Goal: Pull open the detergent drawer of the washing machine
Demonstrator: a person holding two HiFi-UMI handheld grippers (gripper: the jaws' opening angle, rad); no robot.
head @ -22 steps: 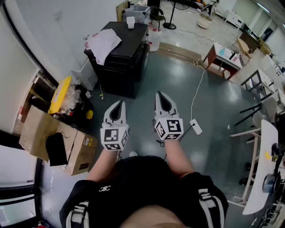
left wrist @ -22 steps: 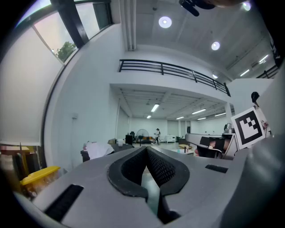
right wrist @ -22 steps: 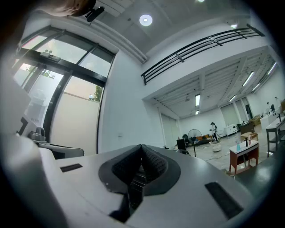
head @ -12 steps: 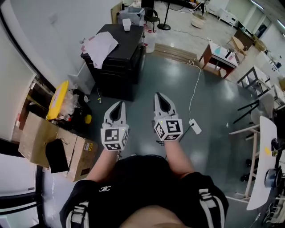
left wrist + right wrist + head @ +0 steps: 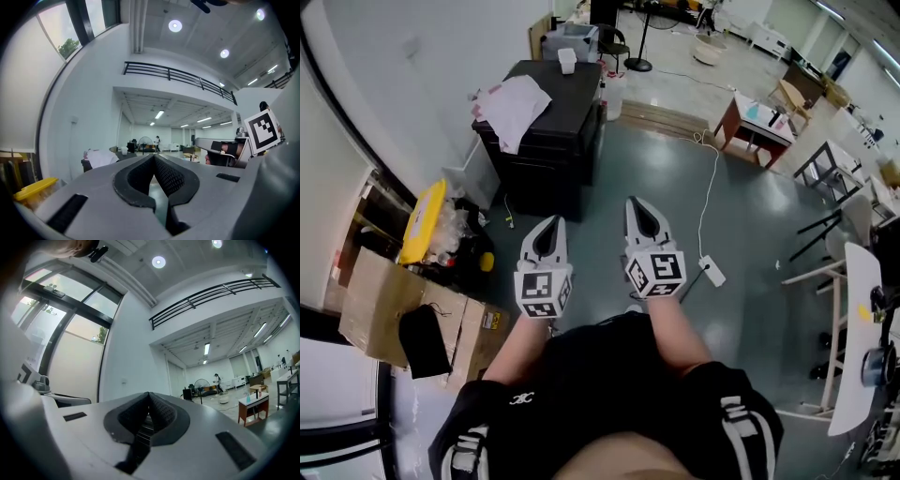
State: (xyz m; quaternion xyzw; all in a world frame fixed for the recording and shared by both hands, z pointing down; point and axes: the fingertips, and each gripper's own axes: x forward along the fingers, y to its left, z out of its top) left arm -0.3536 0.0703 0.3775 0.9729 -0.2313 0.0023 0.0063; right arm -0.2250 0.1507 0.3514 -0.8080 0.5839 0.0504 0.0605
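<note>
No washing machine or detergent drawer shows in any view. In the head view my left gripper and right gripper are held side by side at waist height over the grey floor. Both point forward toward a black cabinet. Each has its jaws closed tip to tip with nothing between them. The left gripper view shows the left gripper shut, with the open hall beyond it. In the right gripper view, the right gripper is likewise shut and aimed slightly upward at a white wall and a balcony rail.
A white cloth lies on the black cabinet. Cardboard boxes and a yellow lid crowd the left wall. A power strip with its cable lies on the floor at right. Further off stand a small wooden table and a white table.
The head view has drifted slightly, so the cabinet sits a little higher in the picture. Both grippers stay side by side and shut.
</note>
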